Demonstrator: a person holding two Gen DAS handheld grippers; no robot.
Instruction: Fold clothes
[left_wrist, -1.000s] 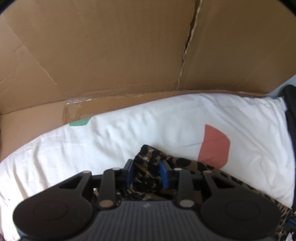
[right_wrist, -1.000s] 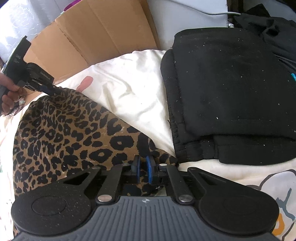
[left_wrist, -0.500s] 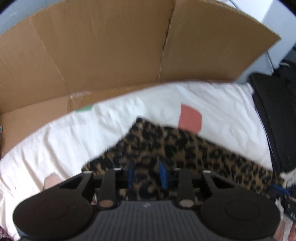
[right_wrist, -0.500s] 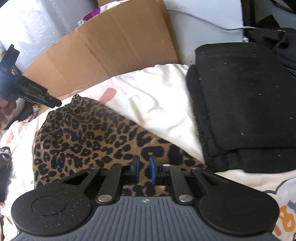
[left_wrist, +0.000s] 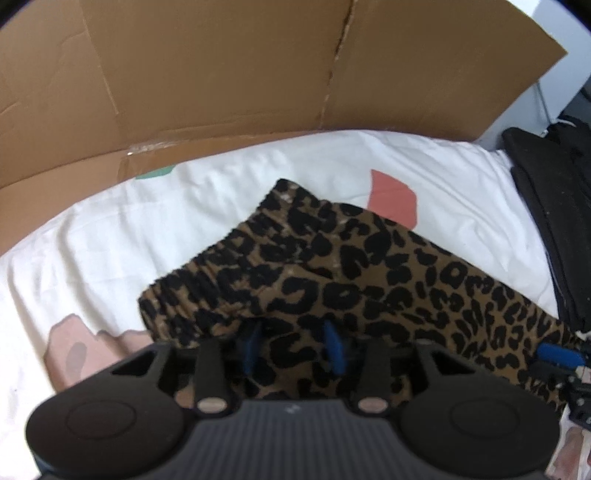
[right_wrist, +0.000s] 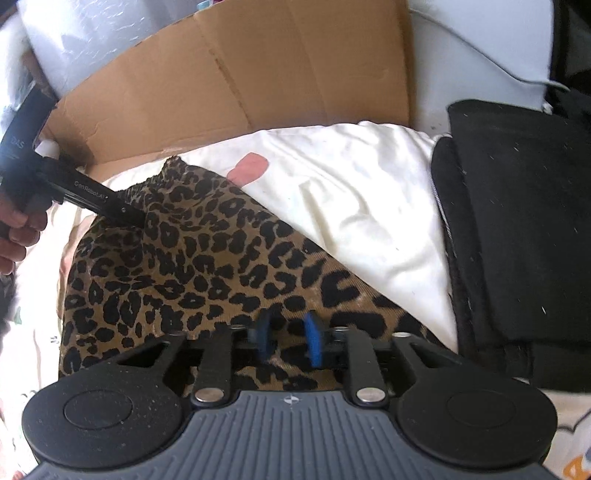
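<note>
White bedding covers the bed I am working over, soft and creased, printed with flat coral, pink and green shapes. On it lies the leopard garment, a thin brown cloth with black spots; its gathered, ribbed waistband forms the end nearest the cardboard. From that band the garment's long axis runs diagonally away from the cardboard toward my right claw.

Cardboard, stiff, creased and split along one seam, stands as a wall just behind the garment's waistband end. Beside the garment, on the side away from my left claw, sits a folded black stack, thick, fuzzy and flecked with lint; a strip of white bedding lies between the two. Behind that stack I see a pale grey surface with a thin cable.

My left claw hangs over the waistband end, its blue pads spreading apart; leopard cloth shows between them, but they do not press on it. In the right wrist view the same claw reaches onto the garment near the waistband, with a hand around its grip. My right claw is at the opposite end, its blue pads also parting, cloth lying loose between them.
</note>
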